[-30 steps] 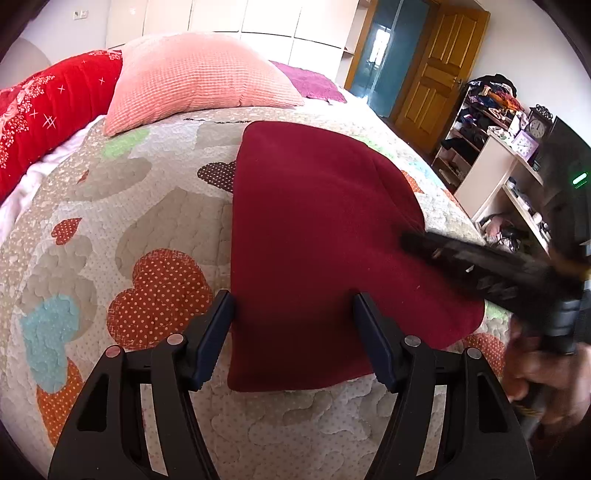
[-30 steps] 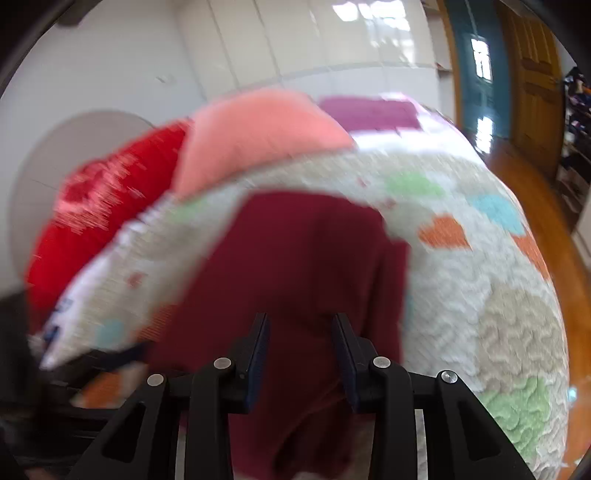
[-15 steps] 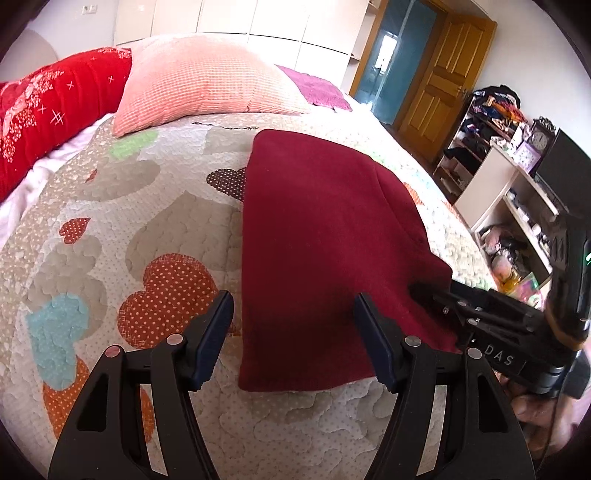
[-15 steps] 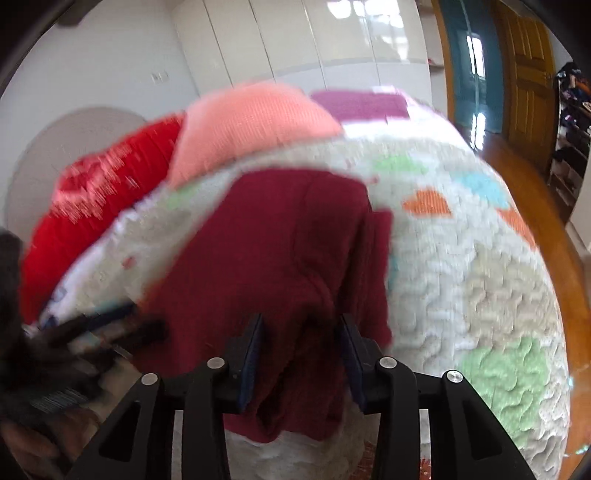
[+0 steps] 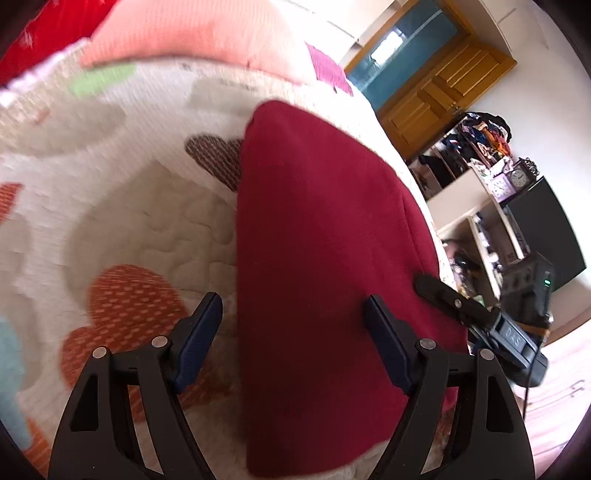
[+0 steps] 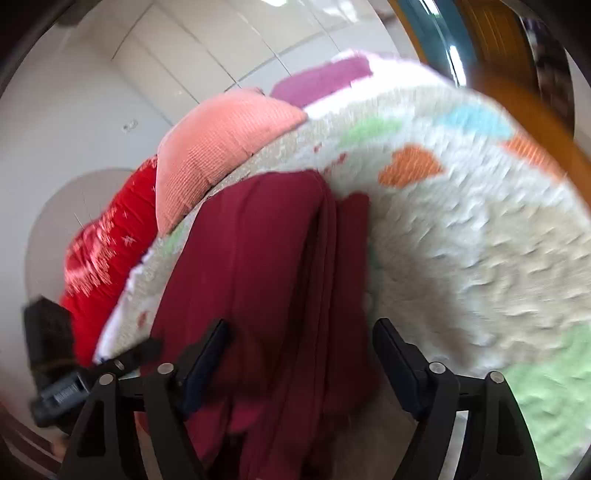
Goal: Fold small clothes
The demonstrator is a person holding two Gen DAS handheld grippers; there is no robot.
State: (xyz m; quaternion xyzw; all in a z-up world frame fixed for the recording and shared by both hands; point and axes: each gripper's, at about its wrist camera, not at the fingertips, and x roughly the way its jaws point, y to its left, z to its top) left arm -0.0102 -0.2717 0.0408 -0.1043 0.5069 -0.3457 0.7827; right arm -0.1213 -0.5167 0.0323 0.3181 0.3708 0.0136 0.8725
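Note:
A dark red garment (image 5: 321,258) lies folded lengthwise on the quilted bedspread (image 5: 122,221). My left gripper (image 5: 293,332) is open, its jaws wide apart over the garment's near left edge. My right gripper (image 6: 301,354) is open too, jaws spread over the garment's (image 6: 258,277) near right part, where several folded layers show. The right gripper also shows in the left wrist view (image 5: 465,310), at the garment's right edge. The left gripper shows in the right wrist view (image 6: 85,376) at the lower left.
A pink pillow (image 5: 184,33) and a red cushion (image 6: 107,243) lie at the head of the bed. A shelf unit with clutter (image 5: 491,177), a dark screen (image 5: 543,229) and a wooden door (image 5: 439,92) stand to the right of the bed.
My right gripper was closed on the garment's edge and is now open and wide. Both views have tilted and moved closer to the garment. My left gripper stayed open.

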